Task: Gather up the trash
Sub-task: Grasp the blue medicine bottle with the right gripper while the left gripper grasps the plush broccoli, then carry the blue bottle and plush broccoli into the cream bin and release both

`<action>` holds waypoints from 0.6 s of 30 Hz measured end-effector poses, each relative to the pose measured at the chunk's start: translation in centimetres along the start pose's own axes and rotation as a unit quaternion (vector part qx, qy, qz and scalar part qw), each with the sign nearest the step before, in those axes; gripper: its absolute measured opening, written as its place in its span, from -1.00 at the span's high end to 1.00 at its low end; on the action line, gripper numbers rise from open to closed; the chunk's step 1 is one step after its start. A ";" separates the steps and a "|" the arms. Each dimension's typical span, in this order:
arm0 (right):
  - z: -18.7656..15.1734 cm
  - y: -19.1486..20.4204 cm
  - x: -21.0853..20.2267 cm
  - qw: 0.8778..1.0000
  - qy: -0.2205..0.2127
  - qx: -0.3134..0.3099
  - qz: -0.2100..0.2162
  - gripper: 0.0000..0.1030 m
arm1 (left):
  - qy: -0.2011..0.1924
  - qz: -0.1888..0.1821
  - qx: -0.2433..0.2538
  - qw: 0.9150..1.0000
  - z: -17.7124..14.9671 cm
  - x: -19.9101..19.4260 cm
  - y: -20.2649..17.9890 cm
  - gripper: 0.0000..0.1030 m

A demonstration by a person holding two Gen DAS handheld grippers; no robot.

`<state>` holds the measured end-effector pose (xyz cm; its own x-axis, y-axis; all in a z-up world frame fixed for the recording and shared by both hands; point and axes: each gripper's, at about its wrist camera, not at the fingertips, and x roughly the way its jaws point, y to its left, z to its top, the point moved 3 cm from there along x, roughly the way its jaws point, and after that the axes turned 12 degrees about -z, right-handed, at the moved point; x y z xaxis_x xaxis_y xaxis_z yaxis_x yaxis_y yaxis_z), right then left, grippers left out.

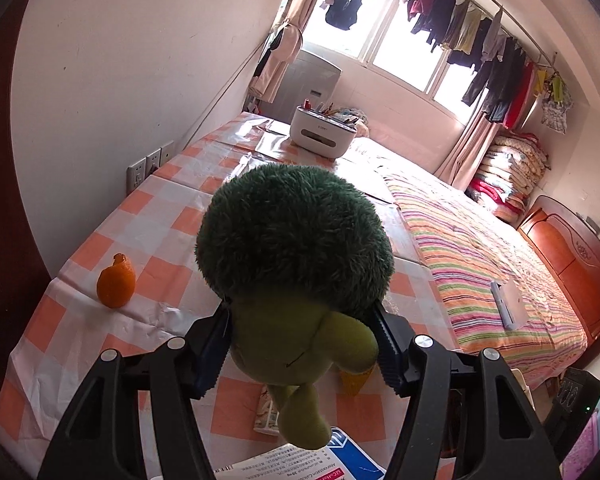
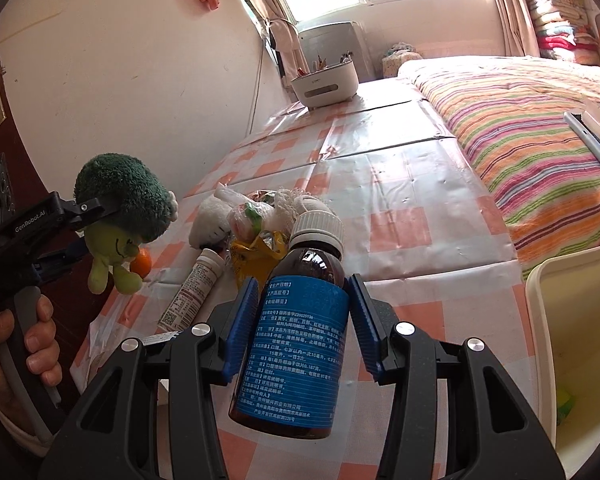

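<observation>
Two hand-held black grippers with blue ribbed pads appear above a table covered by an orange-and-white checked plastic cloth (image 2: pixel 400 184). Left gripper (image 1: pixel 304 344): clenched on a plush toy broccoli with a dark green fuzzy crown and a light green body (image 1: pixel 296 264), the pads pressing the body just under the crown; the toy hangs clear of the cloth, its legs dangling. In the right wrist view a person's hand (image 2: pixel 24 336) grips the handle of this tool at the table's left edge. Right gripper (image 2: pixel 304 320): grasping a brown glass medicine bottle with a blue printed label and a white ribbed cap (image 2: pixel 300 320), pads on the label at both sides, cap pointing away from the camera and the bottle raised off the cloth.

On the cloth near its left edge lies a small orange fruit (image 1: pixel 116 282). Toward the near edge sits a cluster: a white plush toy (image 2: pixel 210 220), a clear crumpled plastic bag with coloured contents (image 2: pixel 248 216), a yellow wrapper (image 2: pixel 256 260) and a white cylindrical tube with a printed label (image 2: pixel 192 292), lying on its side. A white-and-blue medicine carton (image 1: pixel 300 462) lies at the near edge. A cream plastic bin (image 2: pixel 540 280) stands beside the table's near right corner. A white storage box holding pens (image 1: pixel 324 130) stands at the far end.
</observation>
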<state>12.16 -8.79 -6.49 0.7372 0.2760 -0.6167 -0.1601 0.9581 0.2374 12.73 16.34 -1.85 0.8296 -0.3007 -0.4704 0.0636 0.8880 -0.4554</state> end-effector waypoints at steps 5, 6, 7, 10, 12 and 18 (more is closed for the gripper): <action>0.2 -1.3 -0.2 1.000 -0.003 0.007 -0.009 0.12 | 0.007 -0.018 0.014 1.000 -0.2 0.7 -2.1 -0.17; 0.2 -1.5 -0.4 1.000 -0.005 0.009 -0.011 0.12 | 0.009 -0.022 0.015 1.000 -0.3 0.9 -2.4 -0.17; 0.3 -1.8 -0.4 1.000 -0.005 0.009 -0.013 0.12 | 0.013 -0.026 0.018 0.999 -0.5 1.1 -2.9 -0.17; 0.5 -2.7 -0.8 1.000 -0.010 0.014 -0.019 0.12 | 0.022 -0.038 0.025 0.999 -0.9 1.9 -4.3 -0.18; 0.5 -3.2 -0.9 1.000 -0.012 0.016 -0.024 0.12 | 0.029 -0.046 0.033 0.998 -1.3 2.4 -5.2 -0.18; 0.7 -5.1 -1.8 0.999 -0.018 0.028 -0.038 0.12 | 0.046 -0.070 0.051 0.995 -2.3 3.8 -8.1 -0.18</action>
<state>12.13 -14.25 -6.12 0.7691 0.1996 -0.6071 -0.0678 0.9701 0.2330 14.07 7.22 -1.74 0.7546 -0.4507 -0.4769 0.2356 0.8644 -0.4442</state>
